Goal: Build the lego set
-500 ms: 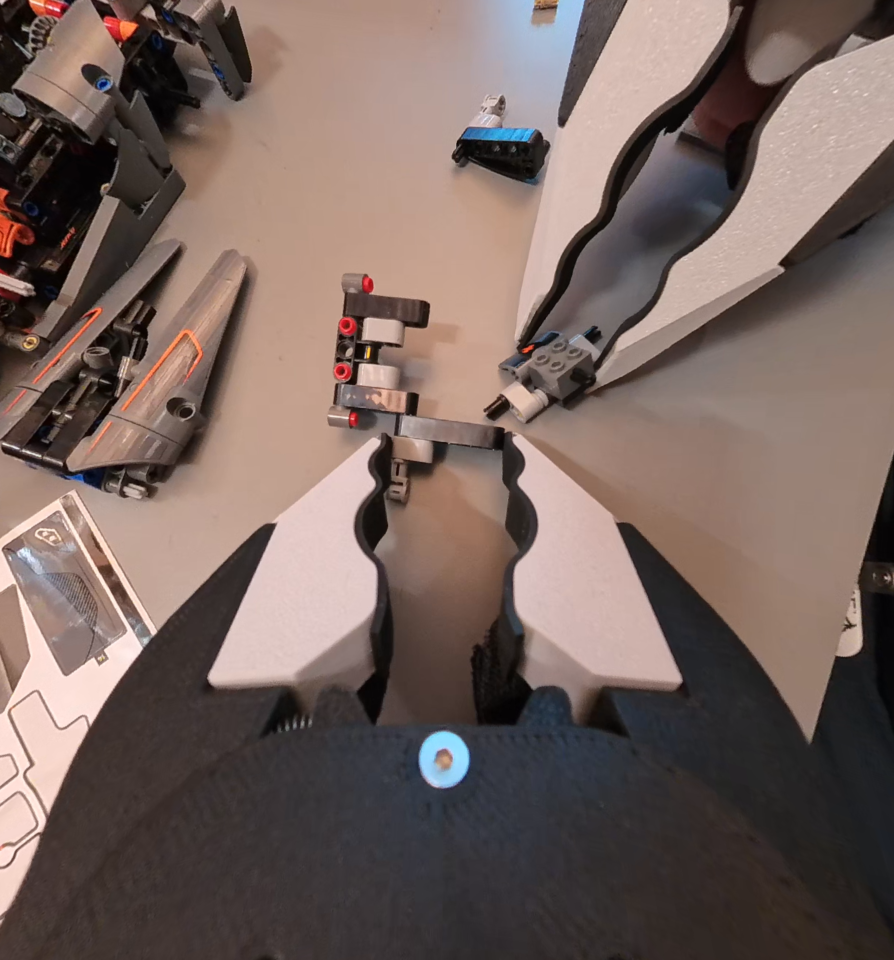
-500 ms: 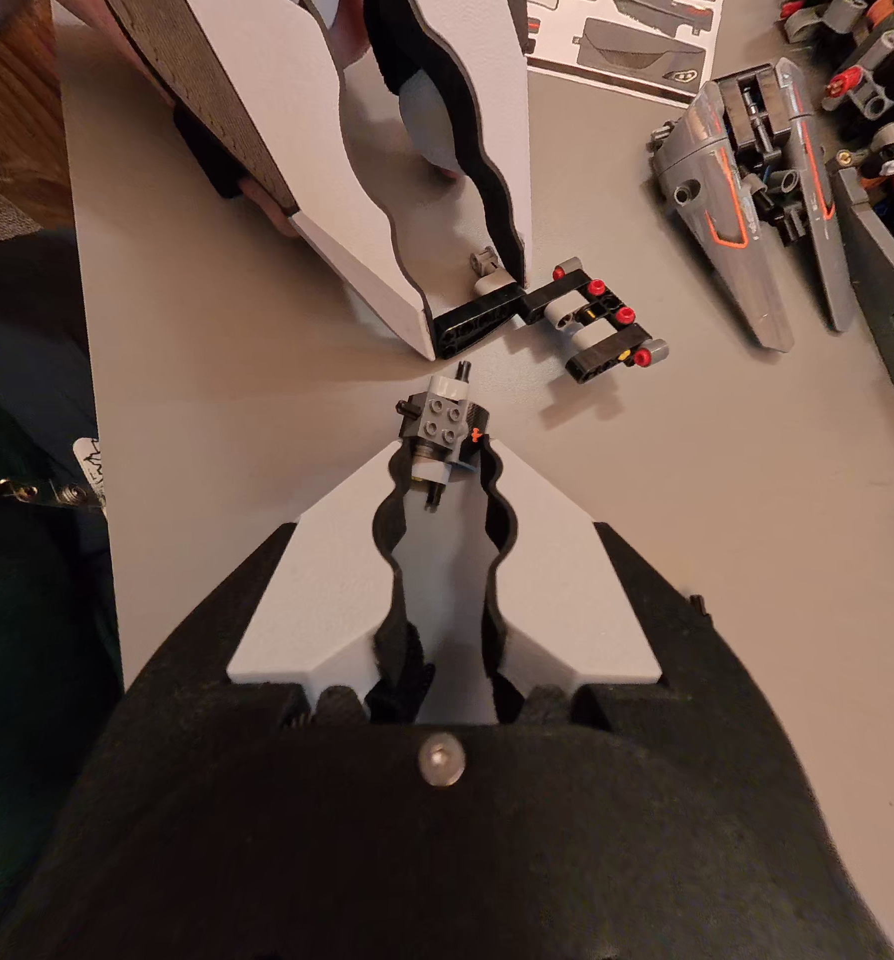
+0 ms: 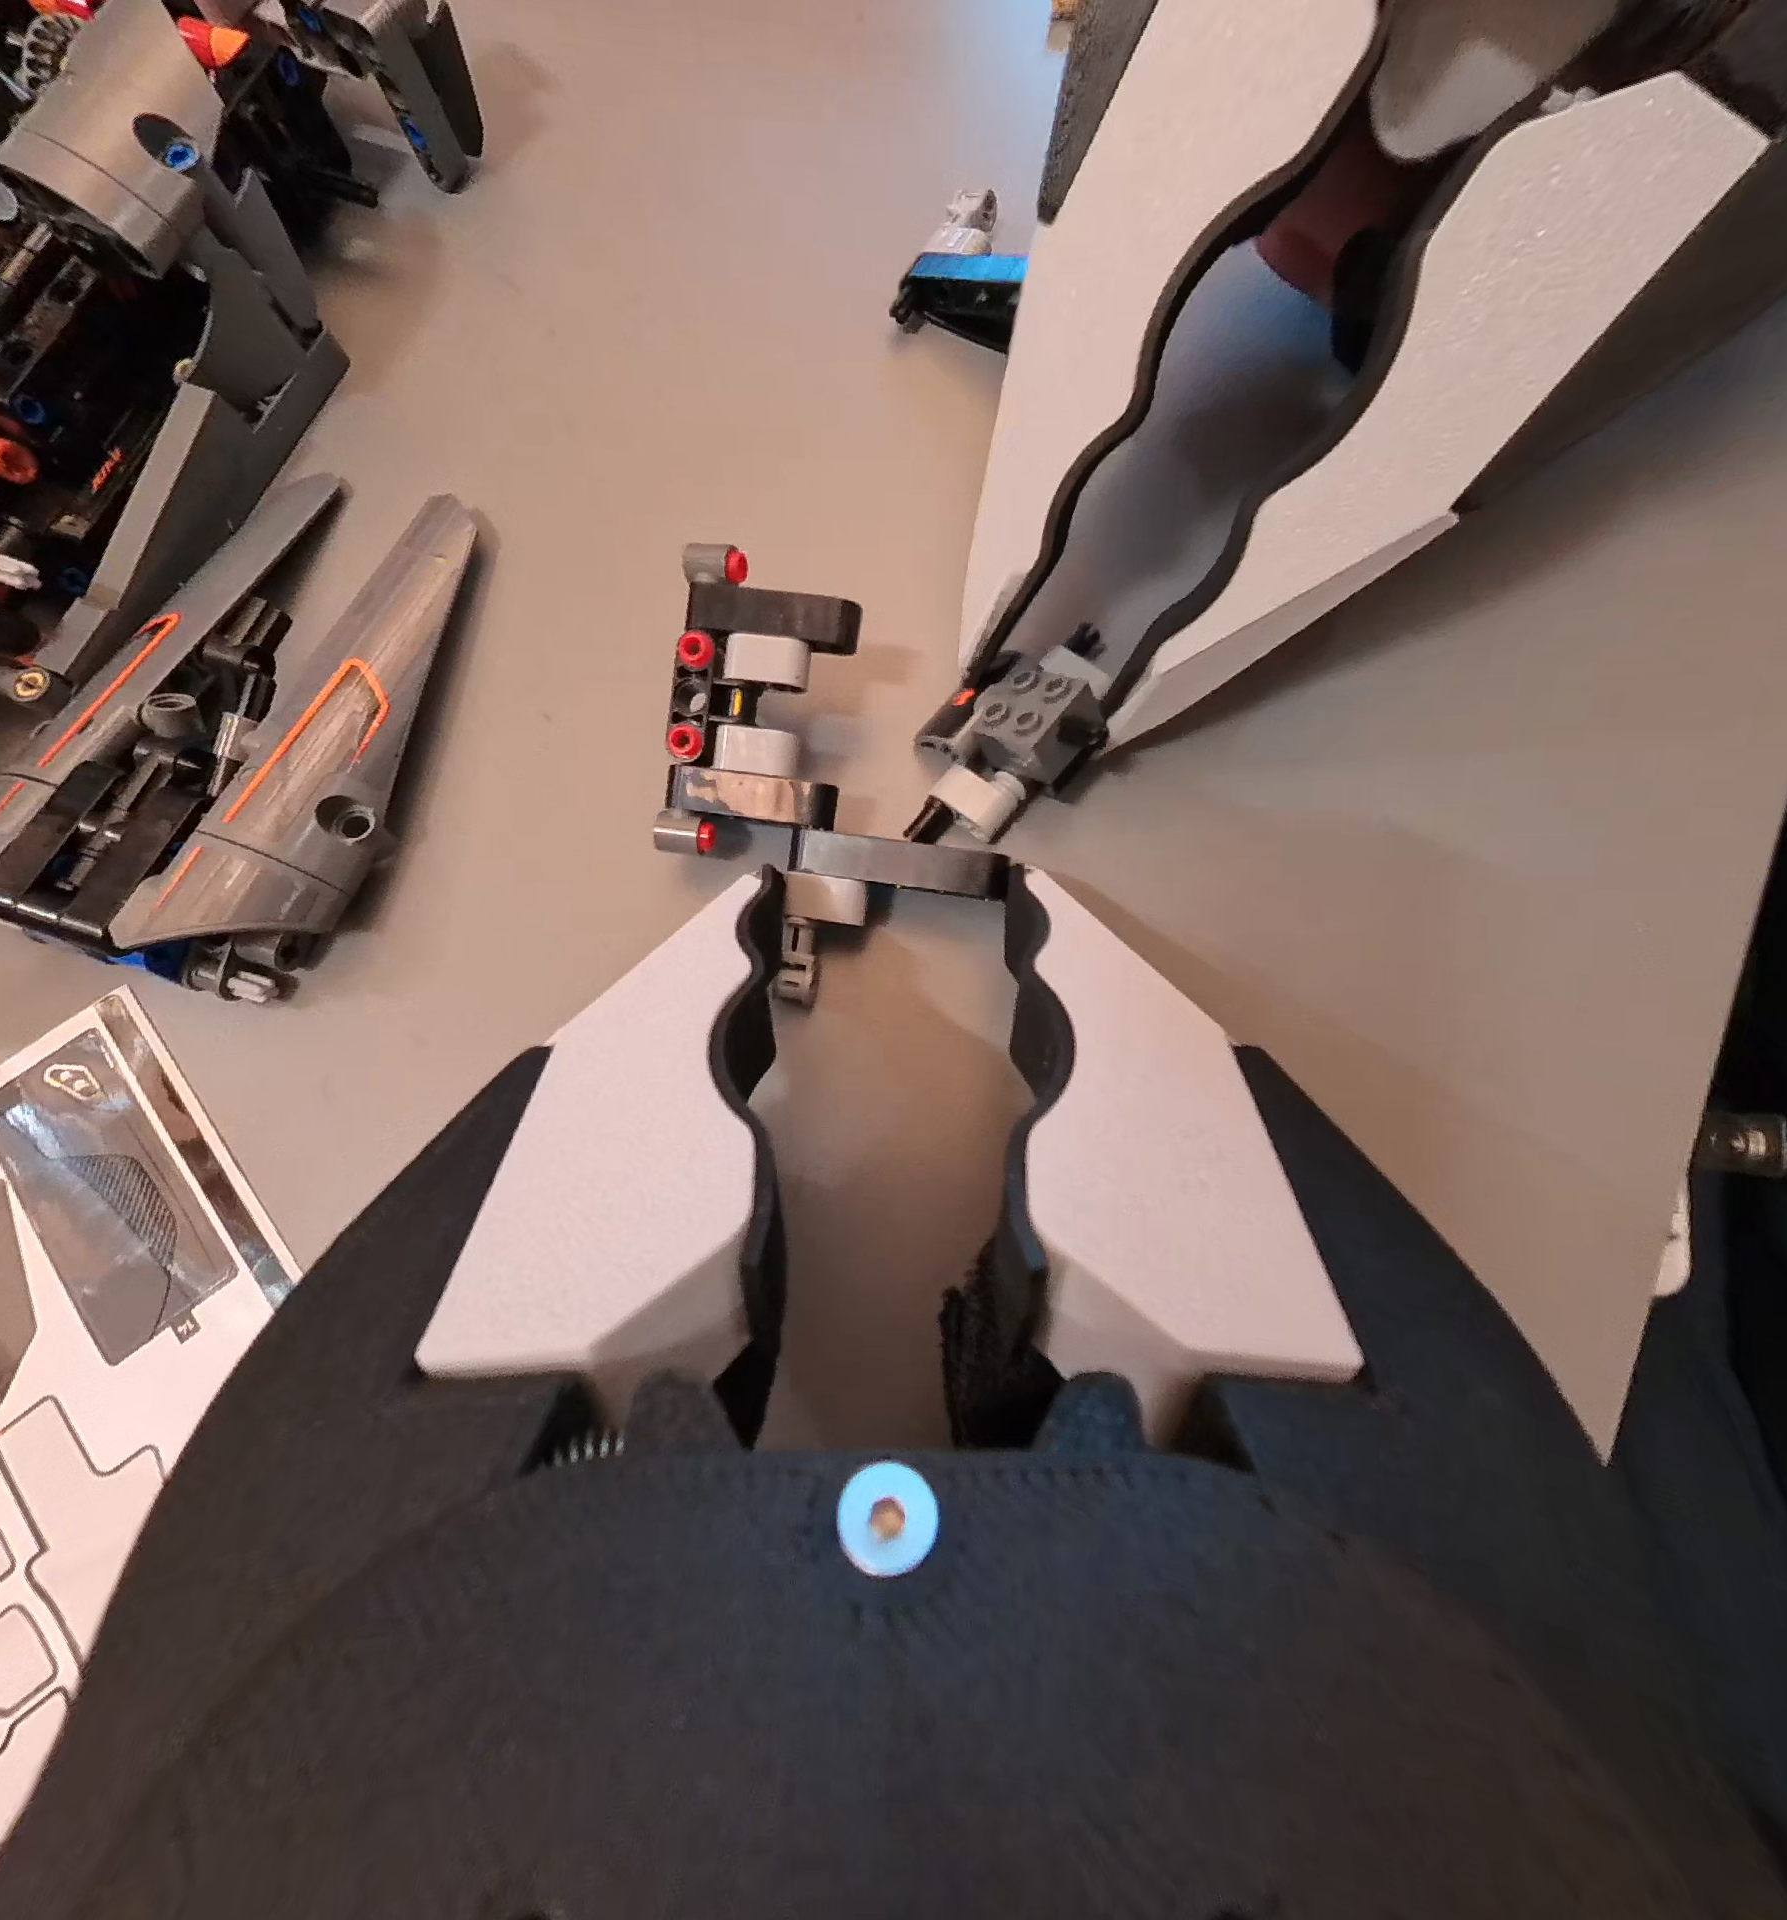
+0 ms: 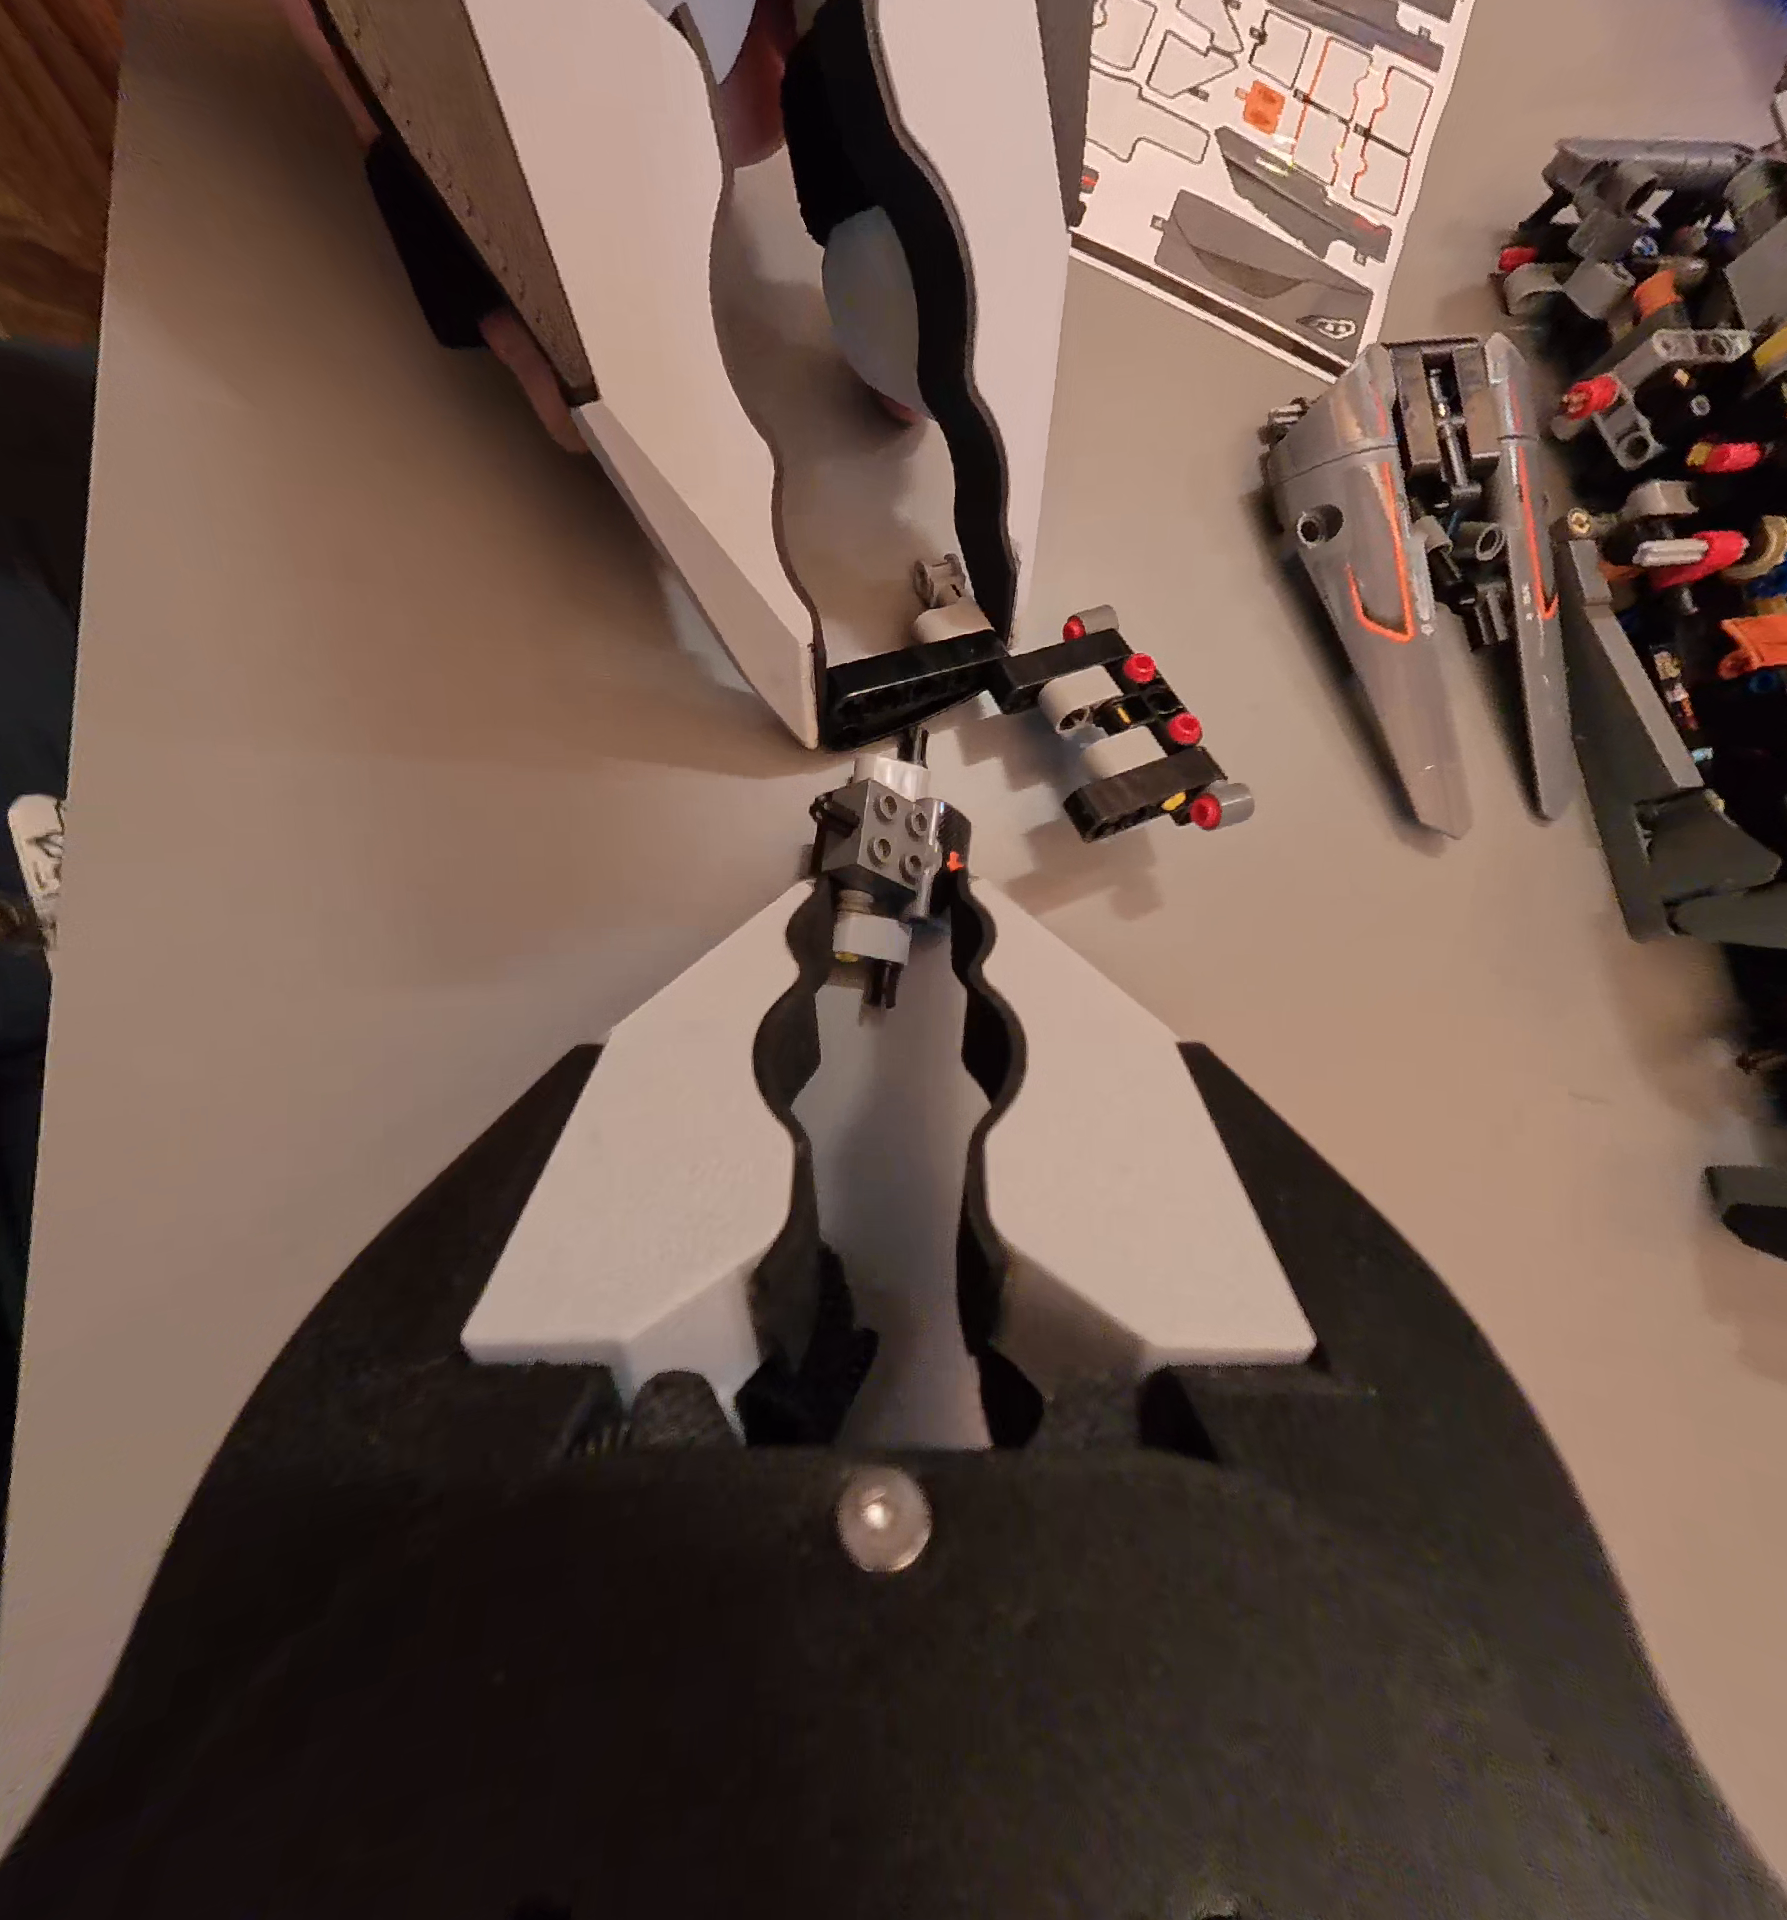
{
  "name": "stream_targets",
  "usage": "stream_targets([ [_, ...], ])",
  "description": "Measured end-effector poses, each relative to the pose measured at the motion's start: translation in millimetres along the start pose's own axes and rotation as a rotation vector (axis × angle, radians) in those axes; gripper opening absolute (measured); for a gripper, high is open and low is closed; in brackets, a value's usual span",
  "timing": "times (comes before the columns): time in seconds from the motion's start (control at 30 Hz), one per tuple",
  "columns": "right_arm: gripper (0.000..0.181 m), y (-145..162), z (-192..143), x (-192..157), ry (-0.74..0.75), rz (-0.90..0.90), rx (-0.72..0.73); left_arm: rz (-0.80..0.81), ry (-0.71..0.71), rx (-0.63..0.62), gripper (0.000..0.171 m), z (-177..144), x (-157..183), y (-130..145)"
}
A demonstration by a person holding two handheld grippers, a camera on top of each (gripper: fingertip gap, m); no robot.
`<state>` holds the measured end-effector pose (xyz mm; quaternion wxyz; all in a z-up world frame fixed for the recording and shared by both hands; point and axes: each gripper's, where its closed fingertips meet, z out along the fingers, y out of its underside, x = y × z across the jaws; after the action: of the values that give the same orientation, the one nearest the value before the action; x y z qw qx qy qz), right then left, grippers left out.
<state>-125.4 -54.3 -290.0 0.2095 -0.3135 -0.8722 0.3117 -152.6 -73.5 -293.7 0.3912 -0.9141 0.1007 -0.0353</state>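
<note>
Right claw [image 4: 884,883], gripping the studded grey block [image 4: 894,847], has closed in, its pin nearly touching the black beam frame [image 3: 899,865] clamped by left claw [image 3: 889,883]; joining looks imminent.

Plain grey table [image 3: 598,343] – sticker sheet [image 3: 47,1226], grey wing assembly [image 3: 214,748] and the big half-built model [image 3: 89,239] sitting on it.

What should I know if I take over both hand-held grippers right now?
Left hand-held gripper: shut on the black beam of the red-pin frame, which lies on the table.
Right hand-held gripper: shut on the grey stud block; its front pin nearly meets the beam.
Done: both parts gripped and lined up.
Left: push the pin into the beam, then go on building. Wing and big model wait aside.
</note>
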Motion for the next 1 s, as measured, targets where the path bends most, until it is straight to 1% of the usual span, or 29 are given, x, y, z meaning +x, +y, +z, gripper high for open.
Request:
stream_targets([
  [0.1,0.020,0.7,-0.4,-1.3,-0.020,-0.048,-0.001,0.000,0.007,-0.001,0.041,0.0,0.1,0.1],
  [0.17,0.021,0.1,-0.5,-2.4,-0.038,-0.045,0.007,0.003,0.010,-0.001,0.041,0.0,0.4,0.1],
  [0.27,0.032,0.7,0.2,-3.1,-0.062,-0.010,0.006,0.011,0.019,-0.001,0.041,0.1,1.8,0.0],
  [0.3,0.033,0.6,0.3,-3.0,-0.063,0.000,0.006,0.017,0.022,-0.001,0.041,0.2,2.5,-0.2],
  [0.5,0.031,2.8,-0.9,-5.0,-0.065,0.051,-0.001,0.037,0.007,-0.005,0.041,0.9,3.0,0.2],
  [0.6,0.024,3.4,-0.8,-5.6,-0.070,0.075,-0.006,0.034,0.013,-0.006,0.041,1.2,3.0,0.0],
  [0.87,0.024,4.2,-1.3,-4.4,-0.051,0.083,-0.010,0.036,0.006,-0.006,0.041,1.3,2.8,0.0],
  [0.97,0.028,3.5,-3.4,-3.5,-0.038,0.100,-0.006,0.038,0.002,-0.005,0.041,1.3,2.8,0.0],
  [1.0,0.027,3.9,-3.6,-4.5,-0.045,0.111,-0.008,0.038,0.001,-0.005,0.041,1.2,2.8,0.0],
])
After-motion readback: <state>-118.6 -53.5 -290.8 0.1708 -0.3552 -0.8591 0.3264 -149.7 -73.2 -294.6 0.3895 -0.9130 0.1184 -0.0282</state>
